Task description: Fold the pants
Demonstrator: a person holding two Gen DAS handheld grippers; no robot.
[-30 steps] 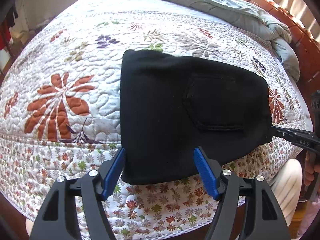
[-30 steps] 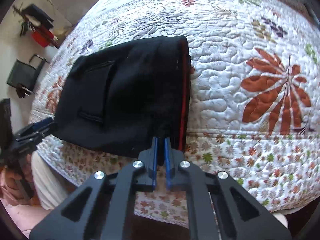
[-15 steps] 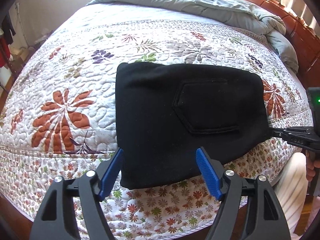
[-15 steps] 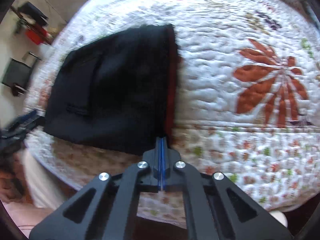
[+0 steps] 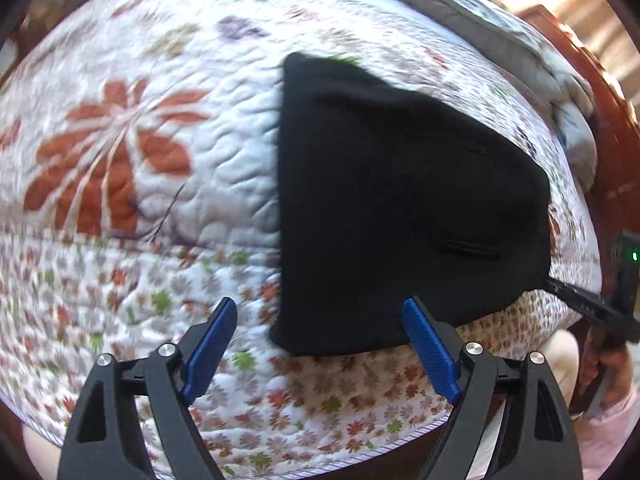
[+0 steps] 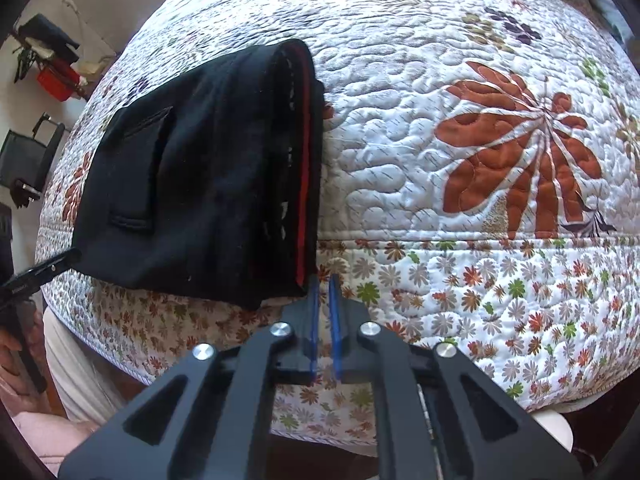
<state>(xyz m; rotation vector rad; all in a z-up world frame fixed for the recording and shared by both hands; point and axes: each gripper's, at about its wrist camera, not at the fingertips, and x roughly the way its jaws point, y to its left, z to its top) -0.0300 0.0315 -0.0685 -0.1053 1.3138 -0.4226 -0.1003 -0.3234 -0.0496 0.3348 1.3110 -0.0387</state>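
Pants (image 6: pixel 192 184) lie folded into a thick black bundle at the near edge of the bed (image 6: pixel 400 120), a red stripe marking the stacked layers. Our right gripper (image 6: pixel 323 280) sits at their corner, jaws parting and empty, seemingly letting go. Our left gripper (image 5: pixel 320 316) spreads wide above the near hem, gripping nothing.

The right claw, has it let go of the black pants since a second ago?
Yes. The right claw is opening, its pads now just off the pants corner above the quilt border.

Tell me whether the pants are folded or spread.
Folded: the pants lie as a compact stacked bundle on the quilt, layered edges showing.
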